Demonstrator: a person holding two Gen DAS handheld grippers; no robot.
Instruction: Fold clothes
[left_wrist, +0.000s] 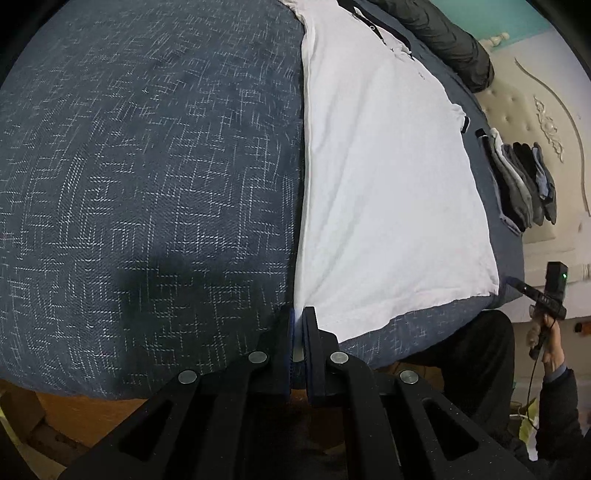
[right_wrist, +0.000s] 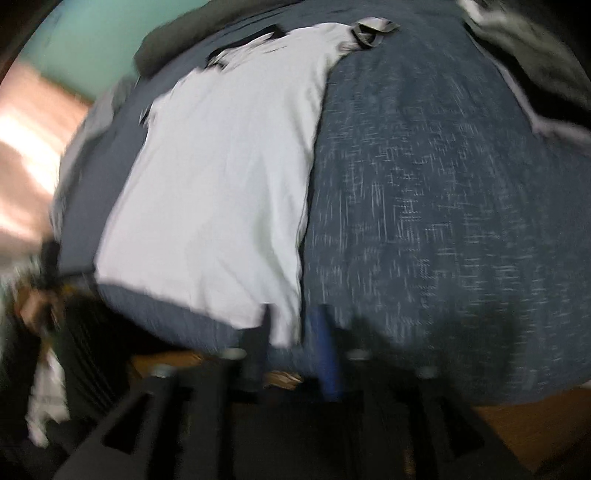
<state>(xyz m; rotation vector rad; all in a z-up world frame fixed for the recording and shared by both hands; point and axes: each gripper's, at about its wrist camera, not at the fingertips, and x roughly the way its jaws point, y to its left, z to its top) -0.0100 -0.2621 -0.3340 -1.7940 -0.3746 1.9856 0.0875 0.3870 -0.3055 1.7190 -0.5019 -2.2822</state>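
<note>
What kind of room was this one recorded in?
Most likely a bedroom: a white shirt lies on a blue bedspread, beside a tufted headboard and a row of socks.

A dark jacket (left_wrist: 443, 33) lies along the upper right of the patterned blue bedspread (left_wrist: 147, 166), with a cream tufted headboard (left_wrist: 532, 122) at far right.

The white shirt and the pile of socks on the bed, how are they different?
The white shirt is one big piece spread flat over the blue bedspread; the socks are several small pieces bunched in a pile. The shirt is white with dark trim; the socks are grey, black and blue. The left gripper pinches the shirt's hem; nothing touches the socks. Both lie on the bedspread.
</note>
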